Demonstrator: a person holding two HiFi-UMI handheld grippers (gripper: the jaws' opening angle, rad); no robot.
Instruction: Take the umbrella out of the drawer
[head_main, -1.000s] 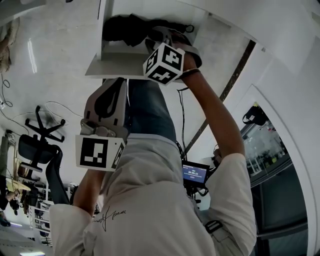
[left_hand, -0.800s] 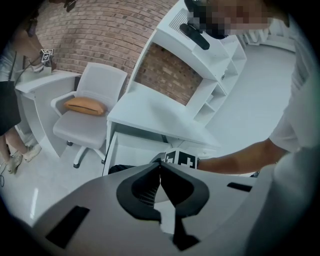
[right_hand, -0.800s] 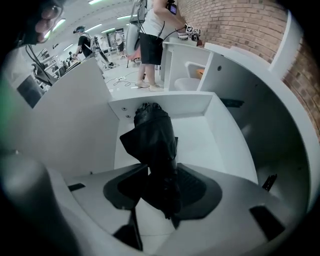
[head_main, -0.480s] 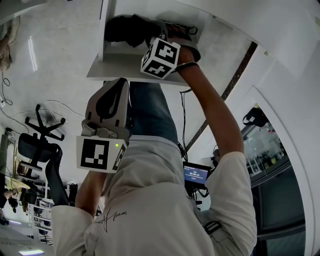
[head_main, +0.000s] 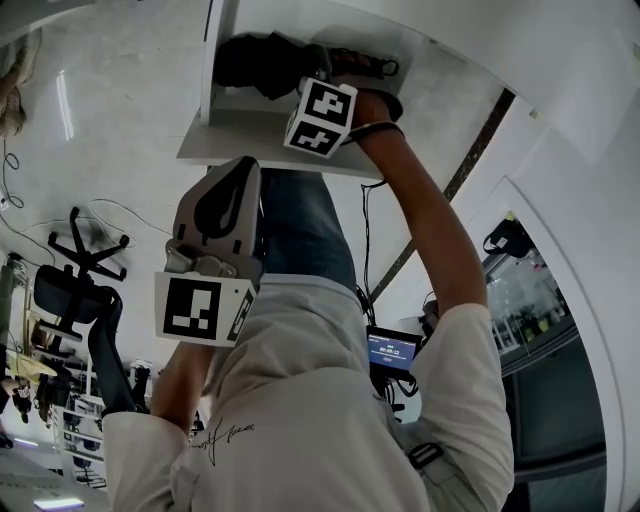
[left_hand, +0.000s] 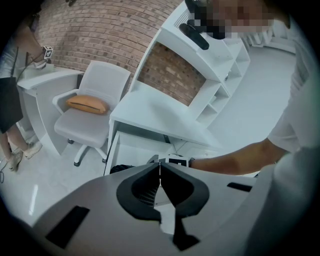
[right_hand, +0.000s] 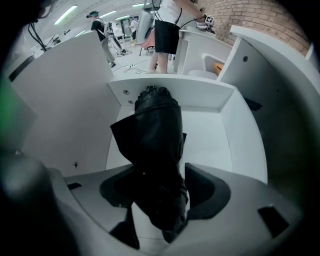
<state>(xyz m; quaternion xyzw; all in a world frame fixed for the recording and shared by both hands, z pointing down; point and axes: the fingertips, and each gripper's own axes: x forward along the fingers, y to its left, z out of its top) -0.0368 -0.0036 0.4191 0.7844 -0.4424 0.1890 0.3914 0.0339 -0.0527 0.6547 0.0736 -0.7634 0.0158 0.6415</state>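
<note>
Up top in the head view, the white drawer (head_main: 270, 150) stands open with the black folded umbrella (head_main: 262, 62) lying inside it. The right gripper (head_main: 325, 72) reaches down into the drawer over the umbrella. The left gripper (head_main: 238, 172) hangs in the air near the drawer front, well apart from the umbrella. From the left gripper view, its jaws are pressed together with nothing between them. Beyond them are the desk (left_hand: 150, 112), the open drawer under it with a dark end of the umbrella showing, and a grey chair (left_hand: 92, 107) beside the desk. From the right gripper view, the jaws stand wide apart and have just been opening. The umbrella lies lengthwise on the drawer floor with its near end between them. A sliver of white floor shows between it and the right-hand pad (right_hand: 207, 192), so it is not clamped. Its far end reaches close to the drawer's back wall.
</note>
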